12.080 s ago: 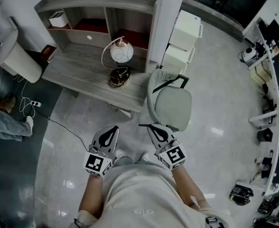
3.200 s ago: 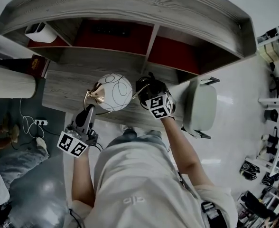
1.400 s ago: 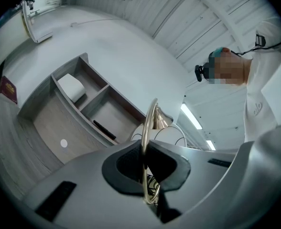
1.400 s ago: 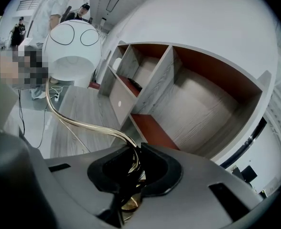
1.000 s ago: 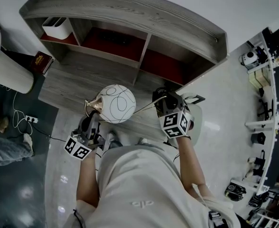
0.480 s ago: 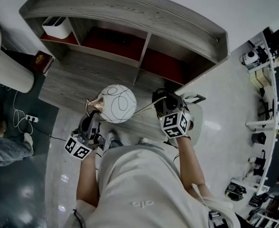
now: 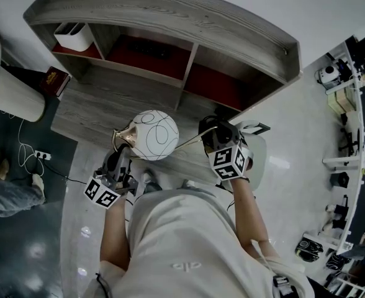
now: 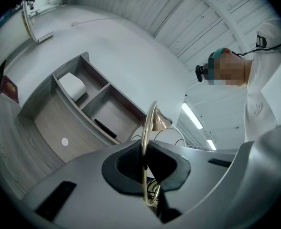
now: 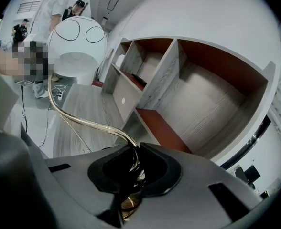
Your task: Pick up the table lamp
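Plainly holding the lamp (image 7: 154,135) up in the air over the front edge of the wooden desk (image 7: 89,107), close to the body, touching nothing but the two tools. Clenched with the left gripper (image 8: 145,149) edge-on across the thin gold hoop (image 8: 152,120); clenched with the right gripper (image 9: 133,151) on the curved gold stem (image 9: 83,120), just above what seems to be the base, half hidden under the jaws. Likely light but top-heavy, with the white globe (image 9: 78,42) riding high and off to one side. Stiff in the metal, smooth and slippery there, so prone to twisting in a pinch. Probably fragile in the globe. Best taken by the frame only, two holds well apart, never by the globe
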`<state>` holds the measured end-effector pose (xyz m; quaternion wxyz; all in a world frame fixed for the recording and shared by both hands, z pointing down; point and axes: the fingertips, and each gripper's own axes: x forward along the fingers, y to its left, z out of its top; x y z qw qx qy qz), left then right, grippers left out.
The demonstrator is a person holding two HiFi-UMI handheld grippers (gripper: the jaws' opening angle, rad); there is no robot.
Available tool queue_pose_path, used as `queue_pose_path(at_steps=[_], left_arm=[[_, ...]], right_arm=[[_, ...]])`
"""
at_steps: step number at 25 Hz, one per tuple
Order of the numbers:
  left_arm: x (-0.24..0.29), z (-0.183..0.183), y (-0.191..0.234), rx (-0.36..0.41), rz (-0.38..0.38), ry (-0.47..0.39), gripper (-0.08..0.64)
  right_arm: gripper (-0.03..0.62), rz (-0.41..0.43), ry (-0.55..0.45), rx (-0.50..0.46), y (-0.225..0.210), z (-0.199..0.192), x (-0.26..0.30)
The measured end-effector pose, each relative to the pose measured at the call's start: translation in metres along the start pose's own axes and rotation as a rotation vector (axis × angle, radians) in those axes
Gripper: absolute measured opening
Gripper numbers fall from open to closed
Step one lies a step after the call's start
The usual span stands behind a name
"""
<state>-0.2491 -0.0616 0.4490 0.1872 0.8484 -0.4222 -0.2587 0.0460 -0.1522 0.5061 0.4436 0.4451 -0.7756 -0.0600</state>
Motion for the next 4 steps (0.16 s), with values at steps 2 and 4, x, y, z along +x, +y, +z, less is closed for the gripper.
queue_pose_path(at_steps=[2,4], left_arm=[[0.0001,-0.0002,0.0008,0.001,0.002,0.004,0.021],[0.0002,-0.0007,0.0012,0.002,0.005,0.006,0.022]], right_arm=[[0.075,0.004,0.002,0.001,0.001,-0.0006,0.0012],[0.075,0.009,0.004,0.003,0.0022,-0.0017,0.002]])
